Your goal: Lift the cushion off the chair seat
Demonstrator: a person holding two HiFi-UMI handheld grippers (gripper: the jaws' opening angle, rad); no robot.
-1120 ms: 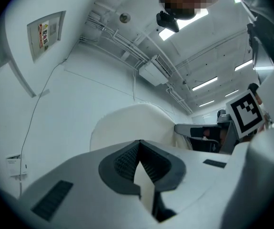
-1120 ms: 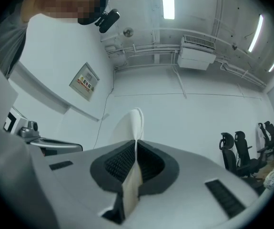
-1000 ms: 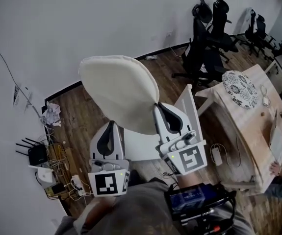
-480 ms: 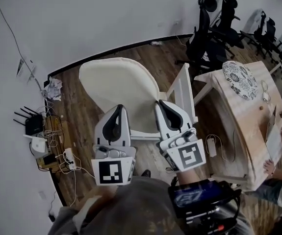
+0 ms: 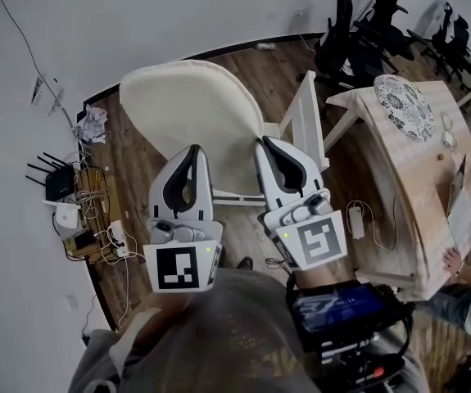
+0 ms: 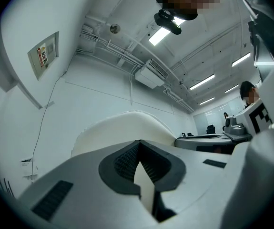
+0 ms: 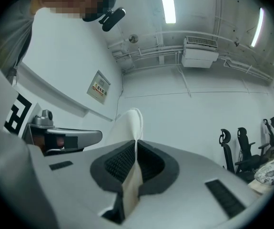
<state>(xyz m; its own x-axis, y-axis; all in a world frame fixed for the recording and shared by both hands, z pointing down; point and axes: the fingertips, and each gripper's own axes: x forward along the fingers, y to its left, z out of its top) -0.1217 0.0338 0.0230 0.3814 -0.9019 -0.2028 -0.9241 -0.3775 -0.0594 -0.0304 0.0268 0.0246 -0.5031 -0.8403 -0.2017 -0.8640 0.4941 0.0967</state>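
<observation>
1. The left hand-held gripper (image 5: 192, 155) is shut tight on the near edge of the cream cushion (image 5: 190, 113). The thin edge is pinched between its dark pads (image 6: 126, 160).
2. The right hand-held gripper (image 5: 269, 147) is shut tight on the same near edge, just beside the left one. The cushion edge runs right through its jaws too.
3. The two grippers hold the cushion up in the air. It hangs over the white chair (image 5: 310, 121), and its far end tips up toward the wall.
4. The chair stands on the wood floor (image 5: 145, 187), just beside the left edge of the wooden bench (image 5: 407, 187).
5. A round plate with a pattern (image 5: 403, 106) lies near the far edge of the bench.
6. Black office chairs (image 5: 358, 23) stand past the far end of the bench, near the wall.
7. A black router (image 5: 59, 185) and a bunch of cables (image 5: 96, 236) lie on the floor by the wall on the left. A crumpled paper (image 5: 93, 124) lies there too.
</observation>
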